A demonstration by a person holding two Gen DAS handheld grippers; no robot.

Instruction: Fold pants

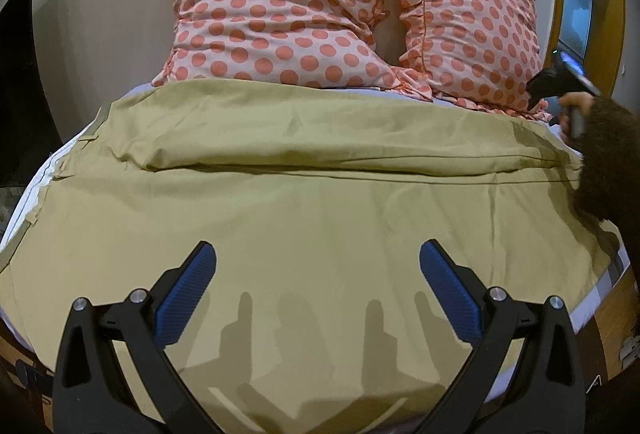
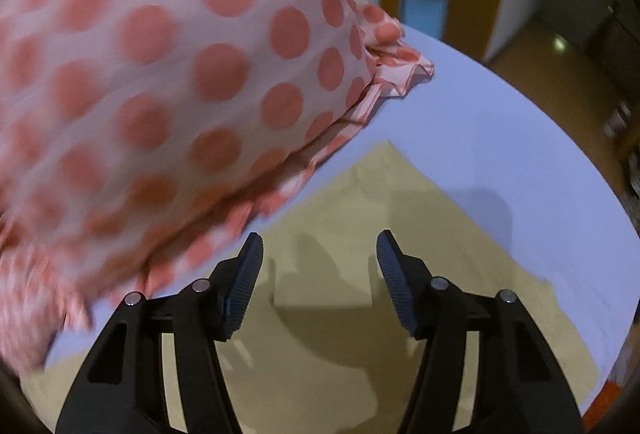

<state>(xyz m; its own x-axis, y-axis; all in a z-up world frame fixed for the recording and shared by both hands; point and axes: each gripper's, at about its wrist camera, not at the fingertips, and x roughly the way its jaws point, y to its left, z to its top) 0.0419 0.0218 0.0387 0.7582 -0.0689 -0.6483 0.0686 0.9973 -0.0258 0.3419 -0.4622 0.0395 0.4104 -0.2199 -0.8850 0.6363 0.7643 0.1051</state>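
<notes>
**Khaki pants spread across the bed, both tongs released above the cloth**

The khaki pants (image 1: 304,202) lie flat over the bed (image 1: 24,194), covering most of the pale lilac sheet from the near edge up to the foot of the pillows. A long horizontal fold or seam ridge runs across the cloth about halfway up the left wrist view, with a rumpled bulge toward its left end. Along the left side, the waistband edge with belt loops shows against the sheet.

The left tongs (image 1: 318,258) hover over the near part of the pants, their blue-padded fingers (image 1: 188,294) spread wide apart with nothing between them; their shadows fall on the fabric just beneath.

The right tongs (image 2: 320,246) are likewise released, the dark ribbed pads (image 2: 244,282) standing apart and gripping nothing. They sit above a corner of the pants (image 2: 384,226), which comes to a point on the lilac sheet (image 2: 520,154) just ahead of the fingertips. Whether the pads touch the cloth cannot be told.

Two polka-dot pillows (image 1: 280,6), pink with orange spots and ruffled edges, lean against the wall at the head of the bed. In the right wrist view one pillow (image 2: 160,74) looms close and blurred on the left, its ruffle overhanging the sheet just beside the pants corner.

At the far right of the left wrist view, the person's right hand (image 1: 572,110) holds the other device's handle near the right pillow.
</notes>
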